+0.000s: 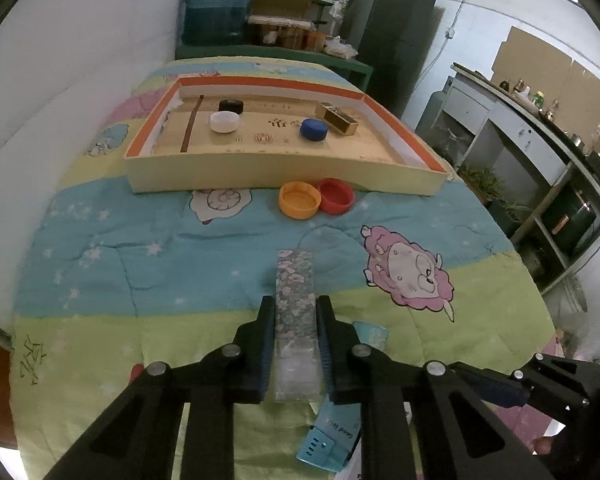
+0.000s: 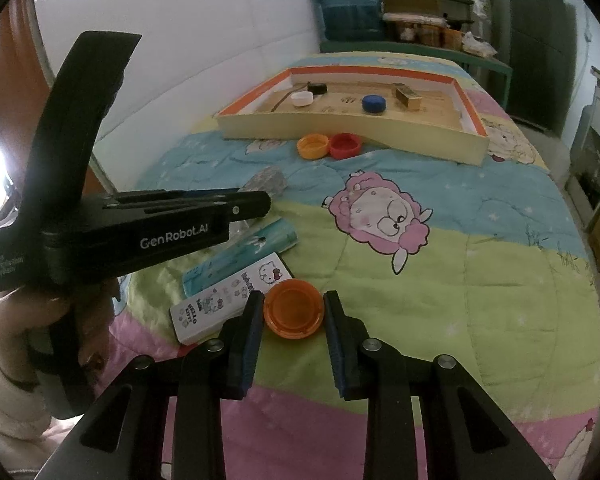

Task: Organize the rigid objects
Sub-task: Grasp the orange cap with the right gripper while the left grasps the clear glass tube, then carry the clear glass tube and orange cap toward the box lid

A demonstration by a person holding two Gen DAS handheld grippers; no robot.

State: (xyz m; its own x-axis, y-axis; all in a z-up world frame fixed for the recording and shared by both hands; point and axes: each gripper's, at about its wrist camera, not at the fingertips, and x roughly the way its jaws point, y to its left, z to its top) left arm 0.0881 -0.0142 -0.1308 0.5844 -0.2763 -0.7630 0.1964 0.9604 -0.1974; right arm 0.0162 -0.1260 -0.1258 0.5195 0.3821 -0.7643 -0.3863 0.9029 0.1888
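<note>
Floral-print long box (image 1: 294, 296) clamped between pads of left gripper (image 1: 294, 344), resting on quilt (image 1: 140, 248). Orange lid (image 2: 294, 314) pinched in right gripper (image 2: 292, 320), low over quilt. Best to lift box straight up, keep level, carry over near wall of tray (image 1: 284, 172), set down beside gold box (image 1: 336, 117). Mind orange cap (image 1: 299, 199) and red cap (image 1: 336, 195) in front of tray.

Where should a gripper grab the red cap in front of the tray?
Across the rim of the red cap, from above. It lies open side up, so take the wall free of the orange cap touching it and away from the tray.
</note>
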